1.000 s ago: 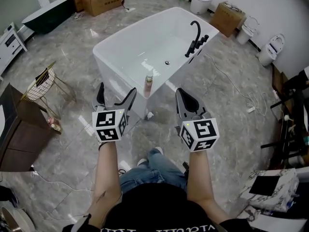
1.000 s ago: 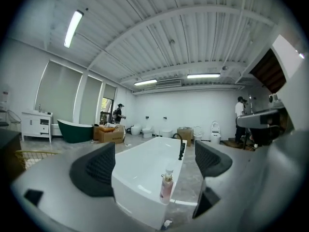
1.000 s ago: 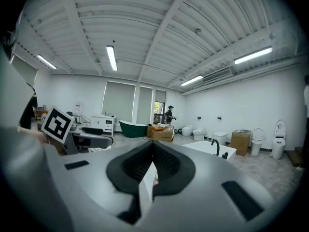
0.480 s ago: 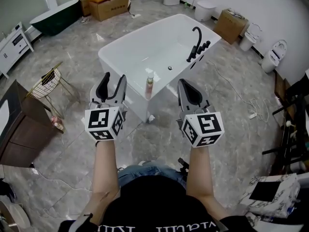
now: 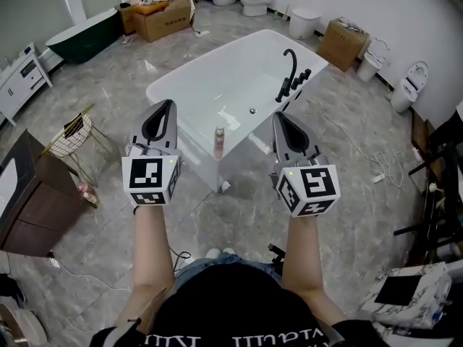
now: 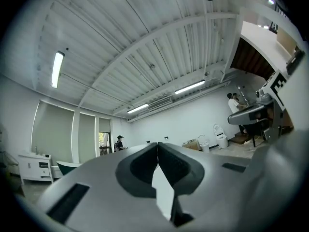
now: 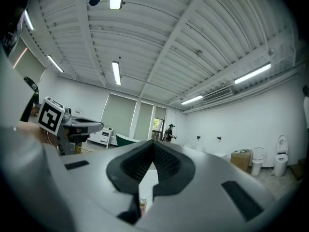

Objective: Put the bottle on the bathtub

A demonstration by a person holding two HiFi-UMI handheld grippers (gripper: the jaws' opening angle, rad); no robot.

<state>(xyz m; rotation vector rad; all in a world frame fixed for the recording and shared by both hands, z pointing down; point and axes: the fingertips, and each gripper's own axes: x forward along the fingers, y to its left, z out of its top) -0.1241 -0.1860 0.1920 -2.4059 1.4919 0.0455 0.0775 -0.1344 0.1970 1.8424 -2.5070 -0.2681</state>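
A small pinkish bottle stands upright on the near rim of the white bathtub. Both grippers are held up in front of the tub, apart from the bottle. My left gripper is to the bottle's left, its jaws shut with nothing between them. To the bottle's right, my right gripper is likewise shut and empty. In the left gripper view the fingertips meet and point at the ceiling. The right gripper view shows its own closed fingertips and the left gripper at the side.
A black faucet stands on the tub's far right rim. A gold wire basket and a dark cabinet are on the left. Cardboard boxes, toilets and a cable lie around the marble floor.
The left gripper's jaws have closed from open. Both grippers rose and tilted upward, away from the bottle, which stays on the tub rim.
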